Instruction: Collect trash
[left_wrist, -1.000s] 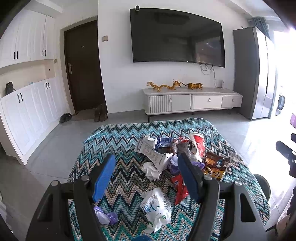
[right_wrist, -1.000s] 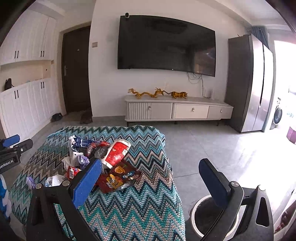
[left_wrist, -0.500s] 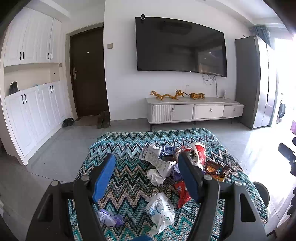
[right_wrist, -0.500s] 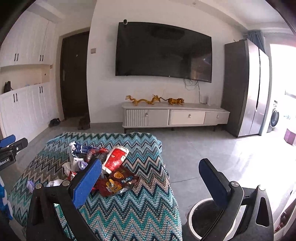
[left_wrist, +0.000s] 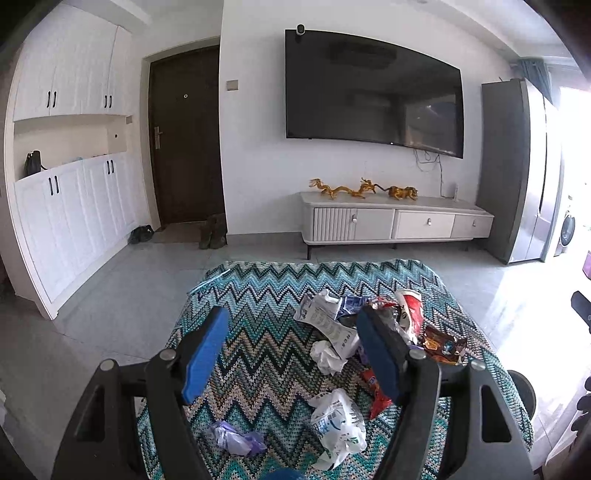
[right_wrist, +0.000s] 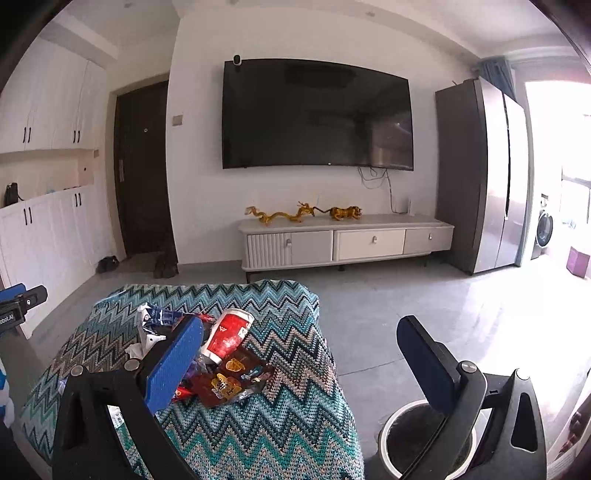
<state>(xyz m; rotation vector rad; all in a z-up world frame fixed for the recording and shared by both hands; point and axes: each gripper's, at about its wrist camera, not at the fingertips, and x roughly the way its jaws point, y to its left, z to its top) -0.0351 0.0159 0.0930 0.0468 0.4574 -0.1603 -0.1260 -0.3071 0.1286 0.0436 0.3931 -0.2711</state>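
Hovering above the zigzag-patterned blanket (left_wrist: 266, 354), the left gripper (left_wrist: 291, 347) is holding its blue pads wide apart and is gripping nothing. The right gripper (right_wrist: 306, 354) is likewise standing fully apart and empty, poised over the blanket's right edge.

Task status: collection is judged to be at its start. All visible litter is lying on the blanket:
- a crumpled white printed wrapper (left_wrist: 325, 321) and a white tissue wad (left_wrist: 327, 356), touching each other;
- a red paper cup (right_wrist: 229, 334) on its side;
- a dark snack packet (right_wrist: 229, 384) just beside the cup;
- a white plastic bag (left_wrist: 338, 424) near the front edge;
- a small purple wrapper (left_wrist: 236, 439), apart from the main pile.

The round waste bin (right_wrist: 388, 439) is standing on the floor just beside the blanket's right edge, under the right gripper. Its interior is looking dark; whether anything is inside cannot be told.

Remaining: every listed piece is waiting to be picked up and dropped into the bin.
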